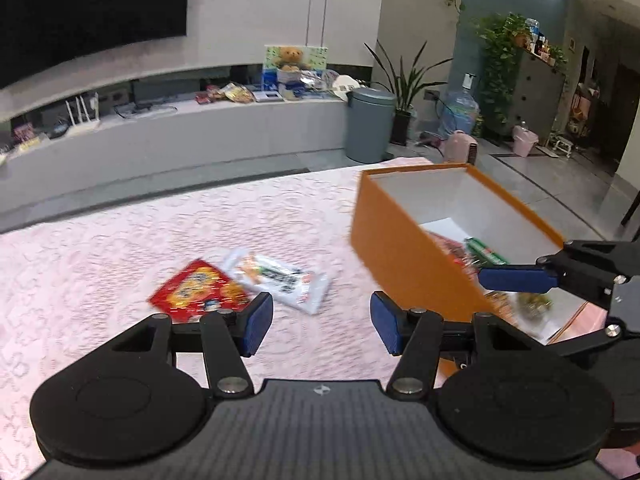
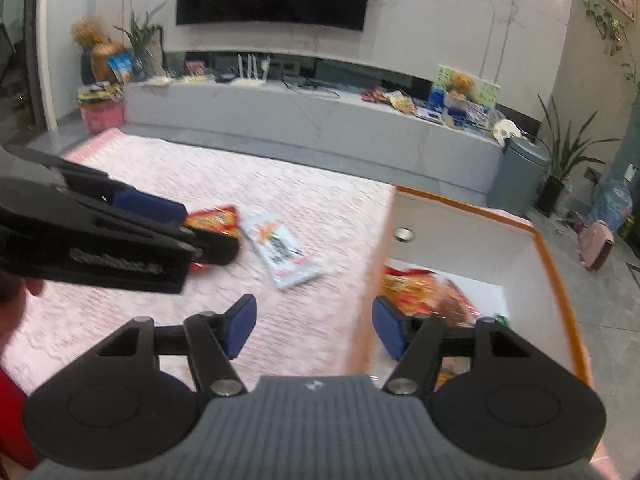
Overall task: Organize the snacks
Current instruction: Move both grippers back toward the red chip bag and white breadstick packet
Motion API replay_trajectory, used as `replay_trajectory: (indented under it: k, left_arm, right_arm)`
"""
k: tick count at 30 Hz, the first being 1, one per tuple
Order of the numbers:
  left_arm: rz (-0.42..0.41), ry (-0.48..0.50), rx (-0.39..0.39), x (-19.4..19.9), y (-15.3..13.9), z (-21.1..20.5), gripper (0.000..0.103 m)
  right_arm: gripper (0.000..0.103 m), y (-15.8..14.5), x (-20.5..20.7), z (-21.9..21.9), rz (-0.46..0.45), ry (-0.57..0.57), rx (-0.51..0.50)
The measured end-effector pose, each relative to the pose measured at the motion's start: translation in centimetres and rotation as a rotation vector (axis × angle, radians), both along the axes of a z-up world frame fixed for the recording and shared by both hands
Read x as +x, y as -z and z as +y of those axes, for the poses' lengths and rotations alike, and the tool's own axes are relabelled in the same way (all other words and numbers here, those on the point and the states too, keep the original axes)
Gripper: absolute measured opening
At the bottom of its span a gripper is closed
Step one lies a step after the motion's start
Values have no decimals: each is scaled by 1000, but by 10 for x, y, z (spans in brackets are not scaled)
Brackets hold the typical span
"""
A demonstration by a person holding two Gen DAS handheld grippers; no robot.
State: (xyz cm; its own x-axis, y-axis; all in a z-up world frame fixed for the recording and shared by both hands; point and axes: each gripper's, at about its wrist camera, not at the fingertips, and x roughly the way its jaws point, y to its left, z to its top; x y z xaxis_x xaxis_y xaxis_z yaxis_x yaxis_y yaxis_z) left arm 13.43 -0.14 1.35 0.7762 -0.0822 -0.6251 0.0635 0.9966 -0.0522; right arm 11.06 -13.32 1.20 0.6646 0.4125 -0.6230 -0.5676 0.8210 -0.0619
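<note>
Our left gripper [image 1: 322, 324], jaws spread and empty, sits nearer the red packet [image 1: 198, 290] lying ahead-left, its long axis running diagonally.

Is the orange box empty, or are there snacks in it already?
Not empty. The orange box has no lid on, and red and yellow snack packets lie on its white bottom, with a green packet beside them.
</note>
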Motion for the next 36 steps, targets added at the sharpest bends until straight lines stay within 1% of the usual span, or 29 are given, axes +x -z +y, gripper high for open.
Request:
replay_trajectory:
  k: [4, 6, 8, 12, 14, 16, 19, 21, 23, 26, 30, 32, 33, 35, 36]
  left_arm:
    - [-42, -49, 38, -16, 13, 13, 66]
    - [-50, -64, 57, -22, 21, 20, 69]
    - [-50, -81, 58, -27, 28, 33, 70]
    - [-41, -103, 12, -29, 39, 49, 70]
    - [-35, -116, 2, -28, 45, 58, 70]
    - [-29, -121, -11, -28, 53, 67, 70]
    - [-23, -131, -51, -24, 63, 82, 70]
    - [0, -136, -77, -19, 70, 92, 69]
    - [42, -124, -90, -11, 76, 101, 67]
    - [69, -140, -110, -1, 85, 113, 65]
    - [127, -130, -184, 14, 90, 126, 65]
    - [129, -133, -221, 21, 90, 129, 65]
    - [119, -136, -233, 23, 90, 129, 66]
    - [112, -151, -243, 29, 89, 129, 66]
    - [111, -158, -252, 33, 89, 129, 66]
  right_arm:
    - [63, 12, -11, 23, -5, 1, 17]
    - [63, 22, -12, 32, 25, 12, 30]
    - [63, 30, -13, 39, 50, 32, 40]
    - [63, 46, -12, 51, 95, 63, 44]
    - [63, 53, -11, 56, 109, 70, 44]
    - [63, 59, -6, 60, 120, 73, 41]
    - [63, 67, 4, 67, 147, 73, 48]
    - [63, 74, 11, 74, 161, 70, 40]
    - [63, 79, 18, 82, 162, 64, 26]
    - [63, 84, 29, 90, 152, 42, 15]
    - [63, 89, 48, 102, 127, 29, -5]
    - [63, 90, 57, 106, 118, 29, -7]
    - [62, 91, 62, 108, 112, 31, -8]
    - [54, 92, 72, 111, 103, 33, -10]
    - [53, 92, 77, 113, 101, 30, -11]
